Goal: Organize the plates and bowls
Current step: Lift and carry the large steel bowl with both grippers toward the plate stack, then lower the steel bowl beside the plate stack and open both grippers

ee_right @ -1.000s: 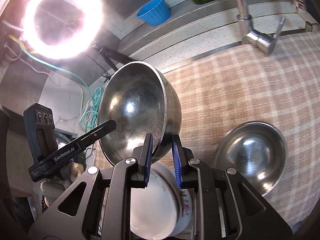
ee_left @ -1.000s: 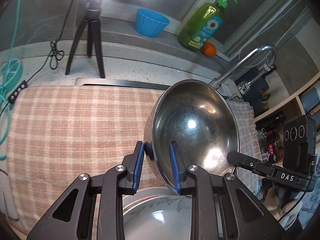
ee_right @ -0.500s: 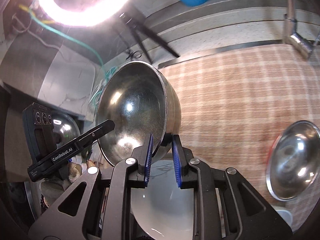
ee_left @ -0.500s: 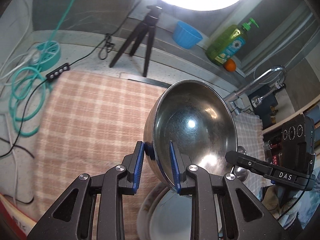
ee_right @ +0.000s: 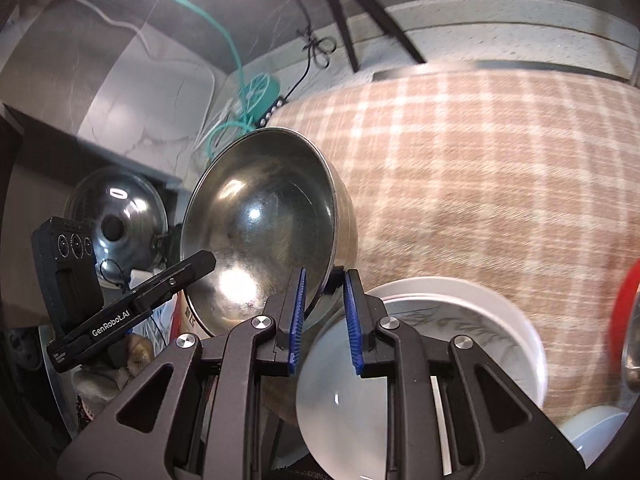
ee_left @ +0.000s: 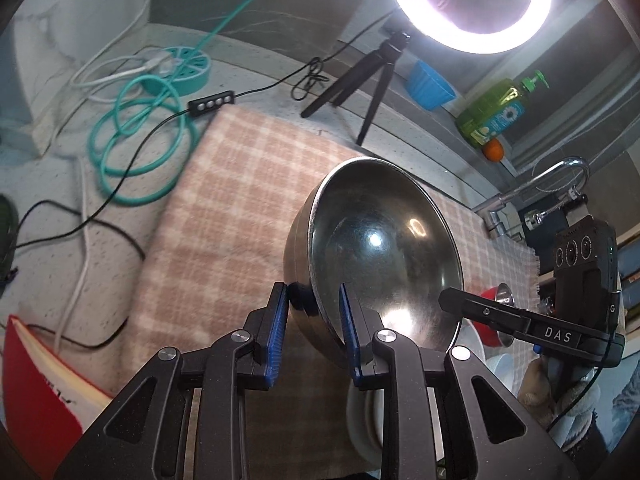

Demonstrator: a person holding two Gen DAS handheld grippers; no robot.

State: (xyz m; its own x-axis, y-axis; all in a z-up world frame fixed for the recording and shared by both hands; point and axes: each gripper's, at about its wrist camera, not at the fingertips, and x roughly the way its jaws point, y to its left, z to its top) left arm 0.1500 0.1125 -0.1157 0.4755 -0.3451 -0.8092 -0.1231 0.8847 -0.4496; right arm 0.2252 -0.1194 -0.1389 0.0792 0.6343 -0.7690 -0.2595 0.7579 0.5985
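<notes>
I've got both tongs clamped on one steel bowl, held tilted above the checked cloth: left gripper pinches its near rim, right gripper the opposite rim. White plate sits just below my right tong.

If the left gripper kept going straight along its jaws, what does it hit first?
Beyond the steel bowl that the left gripper already clamps by the rim, the line looks to end on the checked cloth on the counter. Depth is hard to judge in this fisheye view.
</notes>
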